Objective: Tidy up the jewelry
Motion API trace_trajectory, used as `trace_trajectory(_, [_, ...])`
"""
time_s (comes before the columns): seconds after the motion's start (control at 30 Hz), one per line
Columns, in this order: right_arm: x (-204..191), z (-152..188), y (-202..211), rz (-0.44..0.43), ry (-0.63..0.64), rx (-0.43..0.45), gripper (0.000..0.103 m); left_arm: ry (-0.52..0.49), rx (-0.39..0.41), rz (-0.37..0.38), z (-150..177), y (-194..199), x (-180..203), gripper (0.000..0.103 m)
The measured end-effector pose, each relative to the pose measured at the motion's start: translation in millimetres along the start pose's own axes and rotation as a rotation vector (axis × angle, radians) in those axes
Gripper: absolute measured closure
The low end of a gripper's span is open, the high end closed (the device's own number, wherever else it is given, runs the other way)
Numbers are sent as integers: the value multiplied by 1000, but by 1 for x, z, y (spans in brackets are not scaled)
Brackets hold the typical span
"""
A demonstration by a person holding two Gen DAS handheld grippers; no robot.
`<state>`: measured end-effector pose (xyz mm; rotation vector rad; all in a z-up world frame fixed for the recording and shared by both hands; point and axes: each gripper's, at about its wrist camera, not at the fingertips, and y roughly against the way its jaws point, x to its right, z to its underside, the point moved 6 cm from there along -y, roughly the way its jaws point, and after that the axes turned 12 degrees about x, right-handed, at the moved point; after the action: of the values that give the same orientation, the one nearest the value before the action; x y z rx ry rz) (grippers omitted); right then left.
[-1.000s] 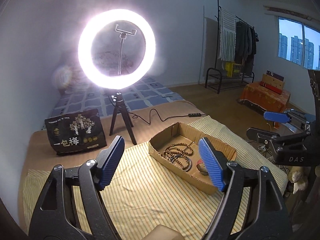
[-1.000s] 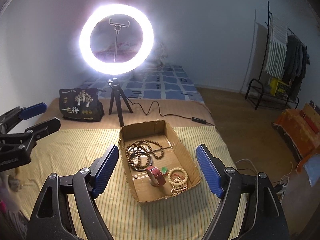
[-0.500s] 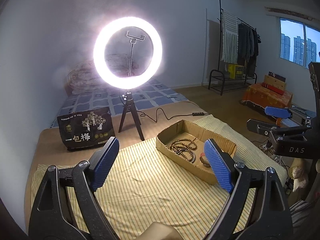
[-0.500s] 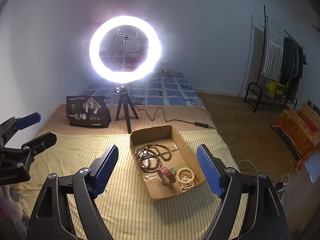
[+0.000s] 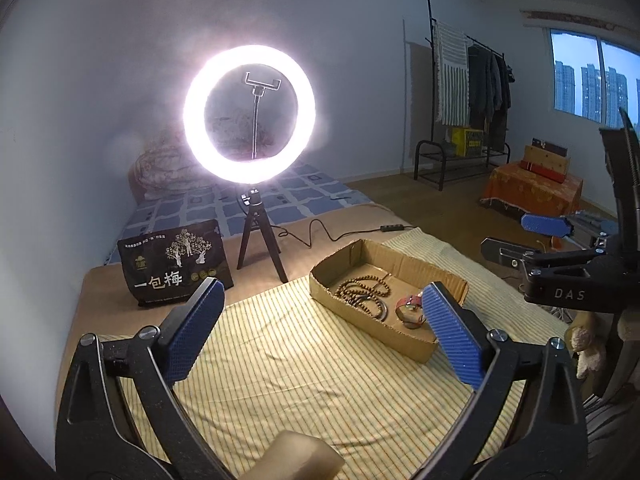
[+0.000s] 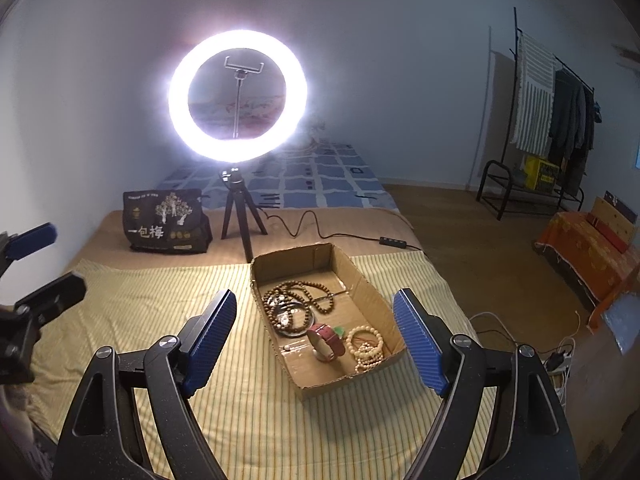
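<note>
A shallow cardboard box (image 6: pixel 362 286) (image 5: pixel 362 310) lies on the striped yellow cloth (image 6: pixel 160 300). Inside it are dark brown bead strings (image 6: pixel 298 300) (image 5: pixel 362 290), a red watch (image 6: pixel 326 340) (image 5: pixel 410 304) and cream bead bracelets (image 6: pixel 366 350). My right gripper (image 6: pixel 314 336) hovers over the box's near end, open, nothing between its blue pads. My left gripper (image 5: pixel 320 330) stands back to the left of the box over the cloth. Its jaws are opening, with nothing between them. Each gripper shows at the edge of the other's view.
A lit ring light (image 6: pixel 238 96) on a black tripod (image 6: pixel 240 216) stands behind the box, its cable (image 6: pixel 320 232) trailing right. A black printed bag (image 6: pixel 166 222) stands at the back left. The bed's edge drops to the wooden floor on the right.
The left gripper's jaws have spread wider. Both grippers have drawn back, so the box and ring light look smaller in both views. Nothing in the box has moved.
</note>
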<state>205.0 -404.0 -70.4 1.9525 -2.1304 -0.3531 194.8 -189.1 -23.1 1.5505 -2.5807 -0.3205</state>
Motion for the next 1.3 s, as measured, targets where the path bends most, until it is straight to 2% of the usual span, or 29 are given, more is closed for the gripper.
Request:
trace_trajectory(0.33, [10,3,2,34,-1,10,21,-14,-19,-3,0,0,3,1])
trace_trajectory(1.3, [9,8,1,34,9,-9,21,-8,-28,-12,2,-4,0,0])
